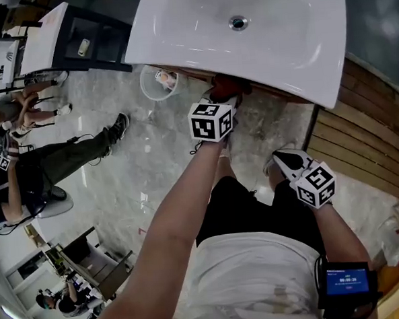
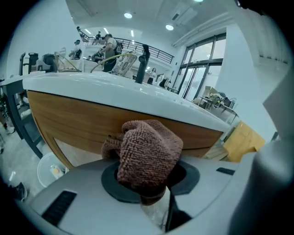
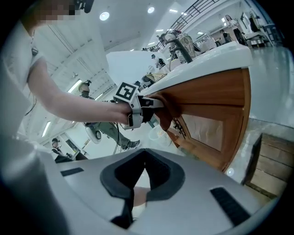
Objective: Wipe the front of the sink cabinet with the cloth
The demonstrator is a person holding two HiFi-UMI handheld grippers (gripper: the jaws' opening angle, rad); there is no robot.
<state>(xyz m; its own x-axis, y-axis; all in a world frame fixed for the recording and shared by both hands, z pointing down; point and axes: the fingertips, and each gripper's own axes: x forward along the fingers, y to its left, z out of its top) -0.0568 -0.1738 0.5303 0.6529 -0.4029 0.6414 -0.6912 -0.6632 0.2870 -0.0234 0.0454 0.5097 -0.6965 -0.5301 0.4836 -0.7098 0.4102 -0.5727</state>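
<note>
The sink cabinet has a white basin top [image 1: 245,24] and a curved wooden front [image 2: 87,120], which also shows in the right gripper view [image 3: 209,98]. My left gripper [image 2: 151,195] is shut on a brown looped cloth [image 2: 147,151]. It holds the bunched cloth [image 3: 166,106] up against the wood just under the basin rim. In the head view the cloth [image 1: 227,87] peeks out below the basin edge. My right gripper [image 3: 137,183] hangs lower, to the right and back from the cabinet. Its jaws are closed on nothing.
A white bucket [image 1: 156,82] stands on the marble floor under the basin's left side. Wooden slats [image 1: 360,145] lie at the right. A dark rack [image 1: 77,35] stands at the far left, and people [image 1: 24,166] sit or stand on the left.
</note>
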